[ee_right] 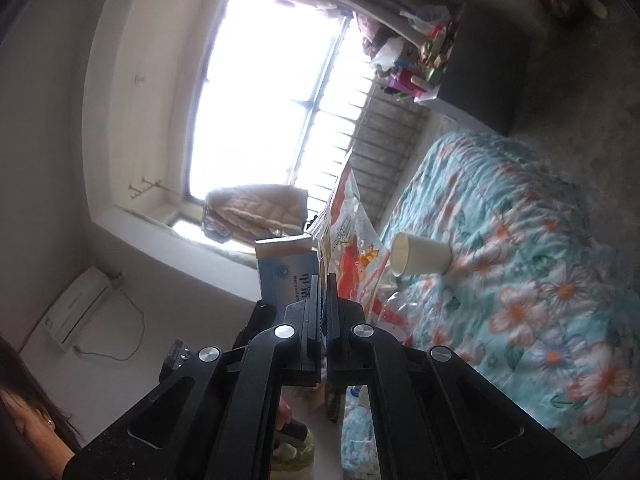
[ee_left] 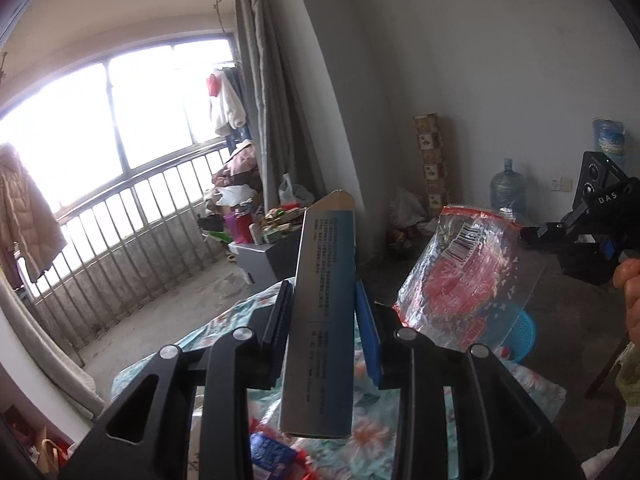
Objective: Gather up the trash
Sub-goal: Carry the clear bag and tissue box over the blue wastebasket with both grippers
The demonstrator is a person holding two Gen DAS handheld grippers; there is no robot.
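Observation:
My left gripper [ee_left: 322, 320] is shut on a long grey-blue carton box [ee_left: 320, 320], held upright above the floral bed cover [ee_left: 360, 436]. The box also shows in the right wrist view [ee_right: 286, 268]. My right gripper [ee_right: 323, 280] is shut on a clear plastic bag with red print [ee_right: 352, 248], held up in the air. That bag hangs right of the box in the left wrist view [ee_left: 464, 280], with the right gripper body [ee_left: 592, 232] behind it. A white paper cup [ee_right: 420, 260] lies on its side on the bed cover [ee_right: 520, 280].
A blue snack wrapper [ee_left: 272, 452] lies on the cover below the box. A grey cabinet [ee_left: 264, 260] with clutter stands by the balcony railing [ee_left: 120, 240]. A blue basket [ee_left: 520, 336] and a water jug [ee_left: 508, 188] sit on the floor.

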